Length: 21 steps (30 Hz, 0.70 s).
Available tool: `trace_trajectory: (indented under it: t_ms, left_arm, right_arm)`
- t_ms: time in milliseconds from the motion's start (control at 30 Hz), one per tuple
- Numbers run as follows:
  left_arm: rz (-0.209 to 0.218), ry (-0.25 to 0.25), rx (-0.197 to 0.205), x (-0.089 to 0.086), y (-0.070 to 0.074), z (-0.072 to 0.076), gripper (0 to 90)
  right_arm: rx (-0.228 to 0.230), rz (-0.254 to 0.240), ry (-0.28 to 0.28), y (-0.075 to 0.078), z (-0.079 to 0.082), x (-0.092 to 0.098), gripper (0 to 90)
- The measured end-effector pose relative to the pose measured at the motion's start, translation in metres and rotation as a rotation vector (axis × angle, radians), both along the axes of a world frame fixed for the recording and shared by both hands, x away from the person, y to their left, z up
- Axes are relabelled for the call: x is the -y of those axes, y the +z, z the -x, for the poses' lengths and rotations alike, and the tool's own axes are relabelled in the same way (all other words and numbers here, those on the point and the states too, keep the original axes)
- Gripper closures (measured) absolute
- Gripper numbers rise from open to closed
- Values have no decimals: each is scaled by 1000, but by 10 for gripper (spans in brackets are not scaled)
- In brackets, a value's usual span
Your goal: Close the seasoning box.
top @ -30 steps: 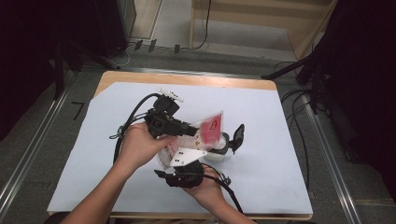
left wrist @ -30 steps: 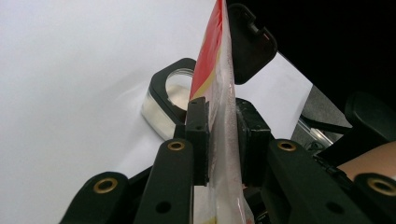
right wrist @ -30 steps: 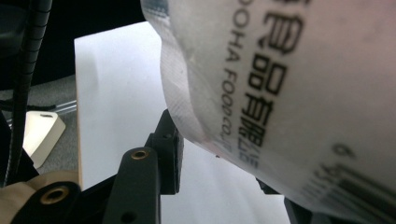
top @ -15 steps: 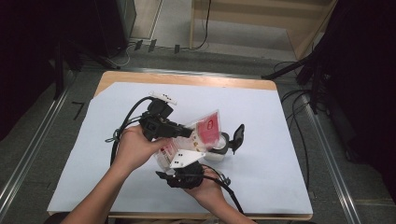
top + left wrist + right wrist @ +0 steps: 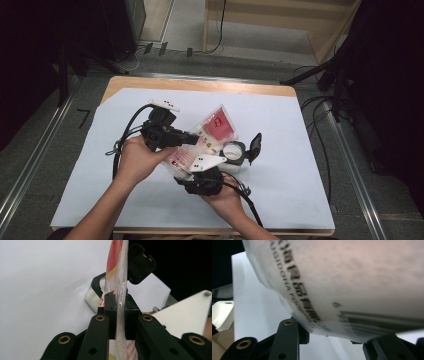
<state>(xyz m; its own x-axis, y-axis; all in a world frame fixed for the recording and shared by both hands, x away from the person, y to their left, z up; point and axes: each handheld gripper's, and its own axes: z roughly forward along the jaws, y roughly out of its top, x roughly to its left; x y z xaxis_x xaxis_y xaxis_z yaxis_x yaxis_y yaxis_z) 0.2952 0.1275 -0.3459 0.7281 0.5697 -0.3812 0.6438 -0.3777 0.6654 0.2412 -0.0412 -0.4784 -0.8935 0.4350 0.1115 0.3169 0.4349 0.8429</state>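
Observation:
A clear plastic bag [image 5: 216, 129] with red and pink print is held up over the middle of the table. My left gripper [image 5: 194, 138] pinches its edge from the left. In the left gripper view the bag [image 5: 117, 270] stands edge-on between the pads of the left gripper [image 5: 119, 298]; the jaws have just been closing on it. My right gripper [image 5: 196, 170], under its grey plate, grips the bag's lower part from the near side. The printed bag [image 5: 352, 282] bulges over the right gripper [image 5: 332, 336]. A small round jar [image 5: 233, 150] with an open black flip lid [image 5: 255, 147] sits just right of the bag.
White paper [image 5: 300, 165] covers the wooden table [image 5: 200, 84]. Black cables [image 5: 125, 137] trail from the left gripper across the paper's left side. More cables [image 5: 320, 107] and dark stands lie off the table's right edge. Metal rails run along both sides on the floor.
My left gripper has shifted a little to the left with the bag's edge, and the bag now lies flatter and more spread out. The right gripper has stayed in place.

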Motion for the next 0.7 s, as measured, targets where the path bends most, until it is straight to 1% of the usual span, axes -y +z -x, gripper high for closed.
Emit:
trace_trajectory:
  t_ms: [67, 100, 133, 167, 200, 233, 267, 300, 400, 433, 467, 500, 533, 567, 600, 700]
  left_arm:
    - [-5, 0, 13, -3, 1, 1, 866]
    - [-5, 0, 13, -3, 1, 1, 866]
    - [-16, 2, 23, -4, 1, 1, 866]
    - [-10, 1, 29, -6, 1, 2, 866]
    - [-14, 5, 30, -9, 1, 2, 866]
    - [-14, 5, 30, -9, 1, 2, 866]
    - [-13, -2, 35, -12, 0, 4, 866]
    - [-13, -2, 35, -12, 0, 4, 867]
    - [-15, -4, 38, -15, -1, 6, 867]
    - [-10, -3, 34, -16, -2, 7, 867]
    - [-14, -2, 34, -18, -2, 7, 868]
    - [-13, 0, 36, -18, -2, 8, 870]
    - [-40, -9, 54, -21, -3, 10, 872]
    - [-40, -9, 54, -21, -3, 10, 872]
    - [-51, -16, 60, -25, -3, 13, 873]
    - [-45, -20, 63, -28, -5, 14, 875]
  right_arm:
    - [-11, -10, -21, 1, -3, 4, 609]
    - [-11, -10, -21, 1, -3, 4, 609]
    - [-14, -13, -25, 1, -5, 4, 606]
    - [-23, -18, -36, 1, -7, 6, 601]
    - [-28, -22, -54, 0, -10, 9, 576]
    - [-28, -22, -54, 0, -10, 9, 576]
    - [-36, -19, -69, 0, -13, 12, 573]
    - [-34, -14, -73, -1, -14, 12, 572]
    - [-49, -11, -92, -2, -16, 13, 571]
    - [-49, -11, -92, -2, -16, 13, 571]
    - [-67, -17, -103, -3, -18, 14, 571]
    - [-74, -19, -107, -3, -18, 14, 573]
    - [-92, -24, -109, -3, -20, 15, 574]
    - [-92, -24, -109, -3, -20, 15, 574]
    - [-105, -23, -122, -4, -22, 16, 576]
    - [-111, -22, -132, -4, -23, 17, 577]
